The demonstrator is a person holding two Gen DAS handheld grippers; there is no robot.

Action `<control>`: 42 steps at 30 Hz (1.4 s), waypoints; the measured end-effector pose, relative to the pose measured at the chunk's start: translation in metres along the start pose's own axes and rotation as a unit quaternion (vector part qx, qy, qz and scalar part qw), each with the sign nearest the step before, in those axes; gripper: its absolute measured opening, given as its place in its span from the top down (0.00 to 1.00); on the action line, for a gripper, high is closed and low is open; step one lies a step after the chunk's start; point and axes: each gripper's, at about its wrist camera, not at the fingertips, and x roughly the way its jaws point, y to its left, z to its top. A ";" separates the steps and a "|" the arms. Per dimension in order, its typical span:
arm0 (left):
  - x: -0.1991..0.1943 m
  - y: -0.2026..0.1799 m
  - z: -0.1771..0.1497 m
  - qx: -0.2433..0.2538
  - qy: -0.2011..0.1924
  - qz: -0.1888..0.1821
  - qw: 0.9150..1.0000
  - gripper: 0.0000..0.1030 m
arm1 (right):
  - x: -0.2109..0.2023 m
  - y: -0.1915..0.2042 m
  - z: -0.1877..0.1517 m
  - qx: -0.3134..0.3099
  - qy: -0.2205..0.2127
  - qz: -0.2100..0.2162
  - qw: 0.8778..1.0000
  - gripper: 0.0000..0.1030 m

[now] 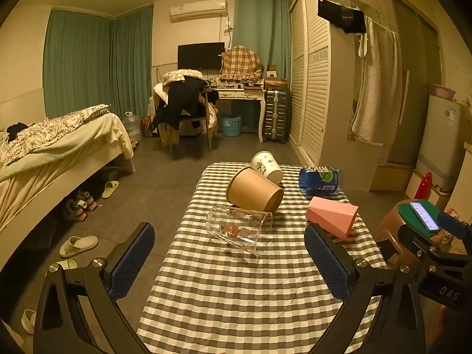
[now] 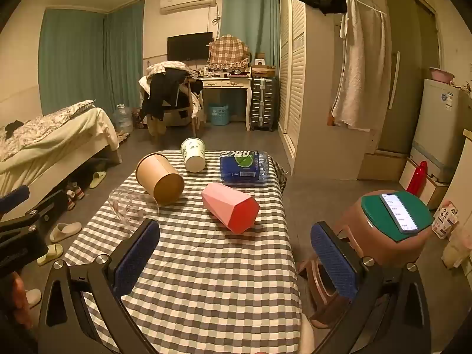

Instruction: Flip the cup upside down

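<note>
Several cups lie on their sides on the checked table (image 1: 236, 289) (image 2: 221, 280): a clear glass cup with cartoon prints (image 1: 239, 231) (image 2: 132, 206), a brown paper cup (image 1: 253, 190) (image 2: 160, 178), a white cup with green prints (image 1: 267, 166) (image 2: 193, 155) and a pink faceted cup (image 1: 332, 216) (image 2: 231, 208). My left gripper (image 1: 230, 253) is open and empty, just short of the glass cup. My right gripper (image 2: 236, 250) is open and empty, just short of the pink cup.
A blue pack of bottles (image 1: 320, 178) (image 2: 243, 166) lies at the table's far right. A brown stool with a green top and a phone (image 2: 395, 218) stands right of the table. A bed (image 1: 44, 153) and slippers (image 1: 78, 244) are on the left.
</note>
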 end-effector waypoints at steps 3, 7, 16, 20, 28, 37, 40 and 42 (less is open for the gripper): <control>0.000 0.000 0.000 0.001 0.000 0.004 1.000 0.00 | 0.000 0.000 0.000 -0.002 0.001 0.001 1.000 0.00; -0.001 -0.001 0.000 0.001 -0.002 0.003 1.000 0.00 | -0.001 0.002 0.001 -0.005 0.002 0.000 1.000 0.00; 0.005 -0.004 -0.002 -0.003 -0.001 0.002 1.000 0.00 | 0.001 0.000 0.002 -0.001 0.001 0.003 1.000 0.00; 0.005 -0.001 -0.001 -0.006 -0.001 0.001 1.000 0.00 | 0.002 0.002 0.004 -0.005 0.003 0.008 1.000 0.00; 0.004 0.001 0.000 -0.007 -0.001 0.000 1.000 0.00 | 0.001 0.004 0.003 -0.007 0.000 0.020 1.000 0.00; 0.005 0.004 0.000 -0.007 0.000 0.000 1.000 0.00 | 0.002 0.004 0.002 -0.004 0.002 0.022 1.000 0.00; 0.003 0.005 0.000 -0.008 0.000 0.000 1.000 0.00 | 0.002 0.004 0.001 -0.005 0.002 0.022 1.000 0.00; 0.003 0.005 0.000 -0.008 0.001 0.001 1.000 0.00 | 0.002 0.004 0.001 -0.005 0.002 0.023 1.000 0.00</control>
